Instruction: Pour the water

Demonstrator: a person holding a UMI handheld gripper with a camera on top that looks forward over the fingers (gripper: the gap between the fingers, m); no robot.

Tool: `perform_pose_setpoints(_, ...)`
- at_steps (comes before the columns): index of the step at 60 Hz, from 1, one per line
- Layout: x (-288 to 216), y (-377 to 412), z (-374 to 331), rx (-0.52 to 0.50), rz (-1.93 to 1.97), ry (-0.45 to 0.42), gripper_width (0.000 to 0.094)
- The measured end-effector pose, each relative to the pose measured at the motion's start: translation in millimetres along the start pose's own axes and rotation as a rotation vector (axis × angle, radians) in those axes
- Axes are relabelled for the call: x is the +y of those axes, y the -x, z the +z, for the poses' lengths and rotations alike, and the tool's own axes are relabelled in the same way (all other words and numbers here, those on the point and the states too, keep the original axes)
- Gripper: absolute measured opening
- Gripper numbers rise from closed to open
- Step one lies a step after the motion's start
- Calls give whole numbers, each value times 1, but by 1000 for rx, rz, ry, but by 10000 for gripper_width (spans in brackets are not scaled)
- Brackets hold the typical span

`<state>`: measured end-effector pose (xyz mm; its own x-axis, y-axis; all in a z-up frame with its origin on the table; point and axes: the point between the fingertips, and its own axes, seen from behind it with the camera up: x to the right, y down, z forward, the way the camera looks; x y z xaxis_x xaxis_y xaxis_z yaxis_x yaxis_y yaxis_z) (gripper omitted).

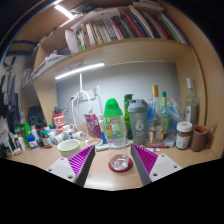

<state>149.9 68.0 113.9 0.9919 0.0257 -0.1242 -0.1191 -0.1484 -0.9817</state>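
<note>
Gripper view: the gripper (110,166) stands with fingers apart, nothing between the purple pads (72,163). On the wooden desk (105,175), a small red dish (120,161) lies just ahead, between the fingertips. The likely water vessel, an upright green-labelled bottle (114,122), stands beyond it, slightly right of centre. A white cup (69,147) sits ahead-left. Bookshelf (110,50) overhead.

The pale wooden bench (112,180) looks smooth and matt. Far behind it, the green translucent plastic bottle (114,122) shines glossy. A small round red-rimmed dish (120,162) gleams between the fingers' ridged purple pads (149,160). The wooden shelf (120,50) holds paper books (118,27).
</note>
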Motion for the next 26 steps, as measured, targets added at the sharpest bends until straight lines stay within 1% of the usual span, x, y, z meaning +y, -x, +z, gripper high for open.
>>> perform_pose_setpoints(9,-3,16,-89,-8,-56,5,788)
perform_pose_setpoints(19,-4,33,-180,0,-123,-33,782)
perform_pose_setpoints(26,2,43,-226,-4,-117,-46,784)
